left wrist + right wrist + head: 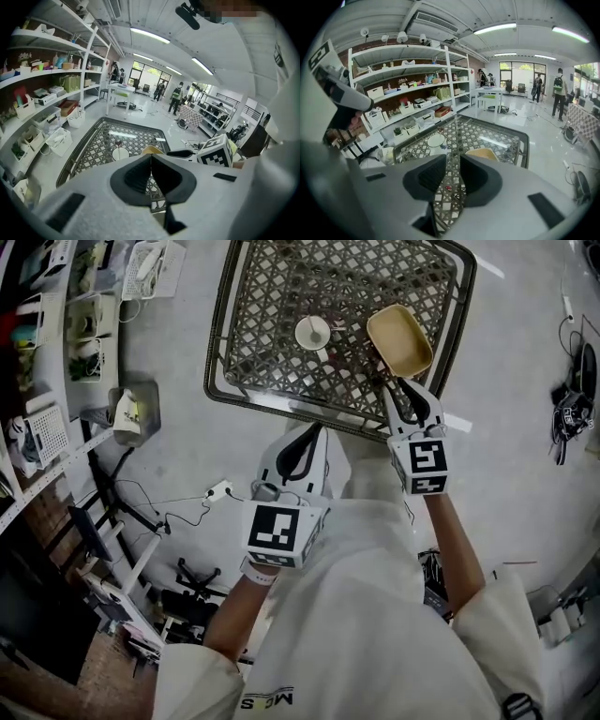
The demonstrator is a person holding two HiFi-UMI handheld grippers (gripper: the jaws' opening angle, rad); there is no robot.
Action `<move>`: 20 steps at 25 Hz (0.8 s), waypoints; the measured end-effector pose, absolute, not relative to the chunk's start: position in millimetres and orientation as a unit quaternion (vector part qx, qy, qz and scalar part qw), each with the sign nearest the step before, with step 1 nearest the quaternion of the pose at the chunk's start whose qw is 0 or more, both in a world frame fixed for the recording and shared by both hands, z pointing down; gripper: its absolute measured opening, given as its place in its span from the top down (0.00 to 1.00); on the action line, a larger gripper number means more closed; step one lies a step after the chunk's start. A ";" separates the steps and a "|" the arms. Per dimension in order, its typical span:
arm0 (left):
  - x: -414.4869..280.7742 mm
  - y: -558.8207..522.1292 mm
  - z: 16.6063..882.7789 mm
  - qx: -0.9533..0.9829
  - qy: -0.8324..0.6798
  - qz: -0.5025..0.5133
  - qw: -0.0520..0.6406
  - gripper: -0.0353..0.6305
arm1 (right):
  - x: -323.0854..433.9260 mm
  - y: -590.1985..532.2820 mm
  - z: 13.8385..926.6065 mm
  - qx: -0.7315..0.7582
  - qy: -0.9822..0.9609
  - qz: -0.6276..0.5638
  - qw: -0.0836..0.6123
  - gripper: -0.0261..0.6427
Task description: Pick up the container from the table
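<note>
A shallow tan container [399,338] lies on the lattice-topped table [262,296] near its right front corner. It also shows as a tan rim in the right gripper view [483,153] and the left gripper view [151,149]. My right gripper [405,390] sits just in front of the container's near end, its jaws a narrow gap apart with only lattice between them [452,161]. My left gripper [307,433] hangs below the table's front edge, jaws closed together on nothing [151,158].
A white round dish [312,332] [436,140] sits on the table left of the container. Shelves with bins [56,343] line the left side. A small bin [131,413] and a power strip with cables [219,490] are on the floor.
</note>
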State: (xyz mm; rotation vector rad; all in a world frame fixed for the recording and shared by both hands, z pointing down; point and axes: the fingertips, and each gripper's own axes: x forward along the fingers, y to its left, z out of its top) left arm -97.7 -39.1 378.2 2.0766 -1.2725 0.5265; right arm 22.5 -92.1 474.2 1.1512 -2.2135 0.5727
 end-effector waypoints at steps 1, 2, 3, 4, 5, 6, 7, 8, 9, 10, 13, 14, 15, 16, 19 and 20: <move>-100.8 -42.8 384.5 0.788 -0.486 0.201 0.320 0.91 | 21.0 -95.2 481.3 0.430 -0.828 0.214 0.289 0.80; -103.4 -46.2 391.2 0.786 -0.488 0.201 0.322 0.91 | 20.2 -98.3 488.9 0.430 -0.827 0.215 0.291 0.80; -105.4 -48.6 397.6 0.784 -0.489 0.202 0.325 0.91 | 20.0 -100.4 496.4 0.429 -0.826 0.216 0.295 0.80; -106.8 -49.5 403.6 0.781 -0.491 0.202 0.329 0.91 | 20.3 -101.3 503.6 0.428 -0.825 0.217 0.299 0.80; -107.9 -49.3 408.9 0.778 -0.492 0.203 0.334 0.91 | 20.8 -100.9 510.4 0.427 -0.823 0.220 0.304 0.80; -108.9 -48.5 413.9 0.775 -0.492 0.204 0.340 0.91 | 21.1 -100.0 516.7 0.425 -0.822 0.222 0.308 0.80; -109.9 -47.6 418.5 0.772 -0.493 0.205 0.345 0.91 | 21.3 -99.5 522.6 0.423 -0.821 0.223 0.312 0.80; -110.8 -47.4 423.0 0.769 -0.494 0.206 0.350 0.91 | 21.4 -100.0 527.9 0.422 -0.820 0.222 0.316 0.80; -111.7 -48.0 427.2 0.766 -0.495 0.206 0.354 0.91 | 21.4 -101.7 532.7 0.421 -0.820 0.220 0.318 0.80; -112.5 -49.3 431.3 0.764 -0.497 0.205 0.356 0.91 | 21.5 -104.2 537.2 0.421 -0.820 0.217 0.321 0.80; -114.0 -53.5 442.4 0.759 -0.501 0.203 0.363 0.91 | 21.4 -110.0 550.6 0.418 -0.820 0.209 0.331 0.80; -114.3 -54.2 446.7 0.757 -0.502 0.203 0.366 0.91 | 21.2 -110.9 555.6 0.416 -0.819 0.208 0.335 0.80; -114.4 -54.9 451.3 0.755 -0.503 0.203 0.369 0.91 | 21.1 -111.7 560.7 0.414 -0.819 0.206 0.339 0.80; -114.4 -55.5 456.0 0.753 -0.504 0.202 0.372 0.91 | 21.1 -112.7 565.8 0.412 -0.819 0.204 0.344 0.80; -112.4 -53.7 468.5 0.749 -0.501 0.205 0.382 0.91 | 22.7 -114.2 578.9 0.408 -0.816 0.205 0.356 0.80; -111.5 -51.6 472.6 0.749 -0.498 0.209 0.385 0.91 | 23.6 -114.5 582.6 0.407 -0.814 0.205 0.359 0.80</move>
